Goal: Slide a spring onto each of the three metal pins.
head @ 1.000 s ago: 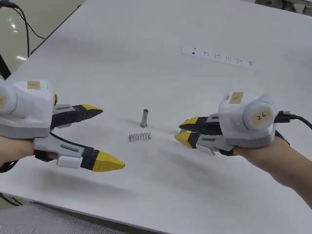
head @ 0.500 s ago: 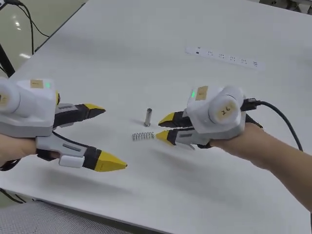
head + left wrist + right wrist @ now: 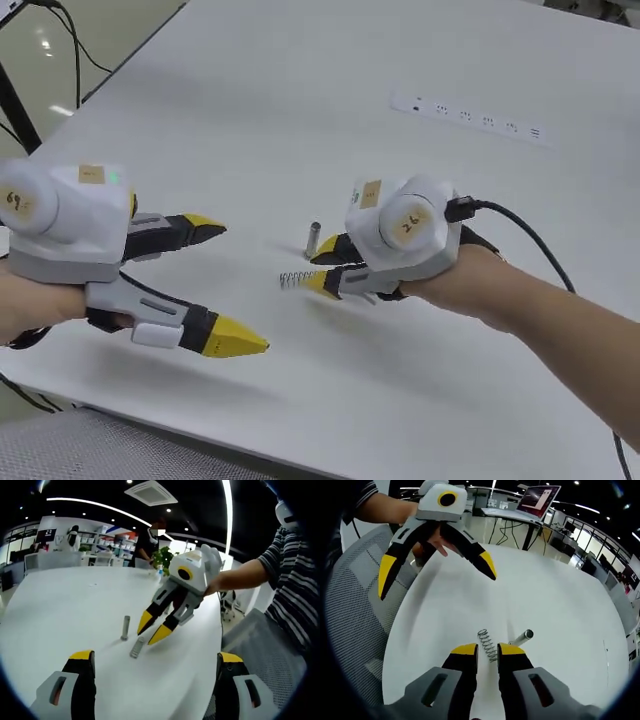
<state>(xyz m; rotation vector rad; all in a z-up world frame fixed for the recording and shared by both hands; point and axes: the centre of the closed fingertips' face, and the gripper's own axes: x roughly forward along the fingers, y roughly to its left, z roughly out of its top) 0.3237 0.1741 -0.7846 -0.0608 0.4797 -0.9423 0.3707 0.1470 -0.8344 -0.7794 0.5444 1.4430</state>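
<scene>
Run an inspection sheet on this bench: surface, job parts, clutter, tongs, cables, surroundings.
Surface: white table, bare around the work.
Job's things: one spring lying flat; one pin upright just beyond it, with no spring on it.
Clutter: power strip at the far side.
Grippers: left tongs wide open, above the table, holding nothing. Right tongs narrowly open, tips at the spring's near end; no grip seen.
Cables: cable runs back from the right tongs along the arm; floor cables off the table's far left corner.
Surroundings: mesh chair at the near edge; office desks and a laptop behind.
</scene>
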